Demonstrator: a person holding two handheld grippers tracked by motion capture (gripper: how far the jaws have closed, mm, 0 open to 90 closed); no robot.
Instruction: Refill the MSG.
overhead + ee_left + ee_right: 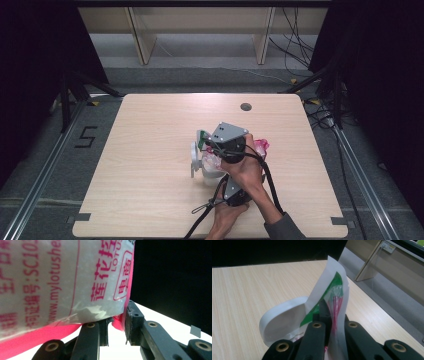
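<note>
Wooden table (150,165); both jaws pinching plastic bag (334,297).

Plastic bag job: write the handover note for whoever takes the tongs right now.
Right tongs: shut on the top edge of the plastic bag, the part with green and pink print, holding it upright.
Left tongs: jaws close on either side of the bag's pink-printed lower edge; whether the pads press on it cannot be told.
Bag sits mid-table, beside a white round lid.
Done: bag held at the top edge.
Left: probably opening or emptying it; contents cannot be seen.
</note>
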